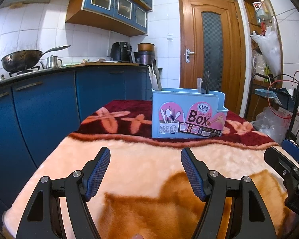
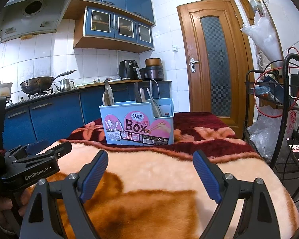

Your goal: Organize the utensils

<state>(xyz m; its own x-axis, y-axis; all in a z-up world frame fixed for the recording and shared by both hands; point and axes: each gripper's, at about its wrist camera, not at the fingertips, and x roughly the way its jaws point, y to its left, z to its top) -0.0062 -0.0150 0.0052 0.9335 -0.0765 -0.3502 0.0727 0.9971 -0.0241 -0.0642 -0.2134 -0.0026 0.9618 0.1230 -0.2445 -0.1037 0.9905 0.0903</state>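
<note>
While both the left gripper (image 1: 145, 169) and right gripper (image 2: 150, 172) hung wide and empty, the blue chopsticks box (image 2: 138, 122) stood upright on the blanket-covered table (image 2: 169, 171); a clumsy reach could have tipped it on that plush surface.

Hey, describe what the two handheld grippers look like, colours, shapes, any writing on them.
Both are black scissor-style frames with silver pivot bolts. The left gripper and right gripper each carry two flat blue fingers with ribbed, textured pads. In the right wrist view, the left gripper's body shows white "GenRobot.AI" lettering. No cables or sleeves are visible.
</note>
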